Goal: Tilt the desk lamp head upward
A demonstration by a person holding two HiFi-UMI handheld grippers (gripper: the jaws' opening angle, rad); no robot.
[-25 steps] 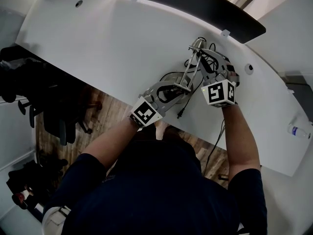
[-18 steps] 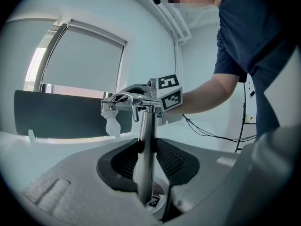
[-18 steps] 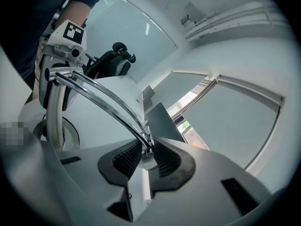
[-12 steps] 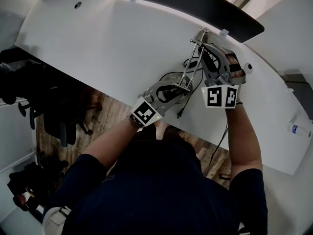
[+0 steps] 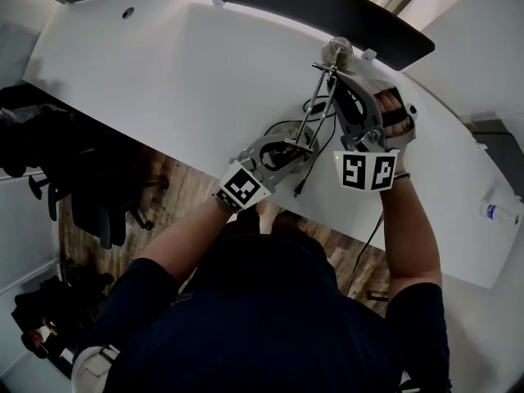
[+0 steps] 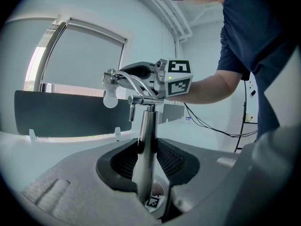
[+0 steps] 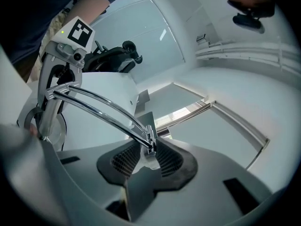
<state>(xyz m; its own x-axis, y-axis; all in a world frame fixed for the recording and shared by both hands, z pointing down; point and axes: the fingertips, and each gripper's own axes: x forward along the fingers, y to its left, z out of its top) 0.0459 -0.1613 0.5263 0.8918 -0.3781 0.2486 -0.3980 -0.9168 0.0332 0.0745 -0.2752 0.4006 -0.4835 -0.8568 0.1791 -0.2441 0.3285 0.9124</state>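
The chrome desk lamp [image 5: 309, 113] stands on the white desk [image 5: 180, 72], its bare bulb [image 5: 336, 51] at the far end. My left gripper [image 5: 286, 147] is shut on the lamp's upright post [image 6: 143, 149] low down, both pads against it. From the left gripper view the bulb [image 6: 110, 98] hangs at the top of the arm. My right gripper [image 5: 344, 74] is at the lamp head. Its jaws are opening, and the end bracket of the twin chrome rods [image 7: 149, 146] sits loose between them.
A black cable [image 5: 303, 188] runs from the lamp base over the desk's near edge. A dark panel [image 5: 327, 11] lines the desk's far side. A small bottle [image 5: 498, 214] lies far right. Black chairs [image 5: 82, 178] stand on the wooden floor to the left.
The lamp head and bulb have swung up and away from me, with the right gripper following them. The left gripper has stayed on the post.
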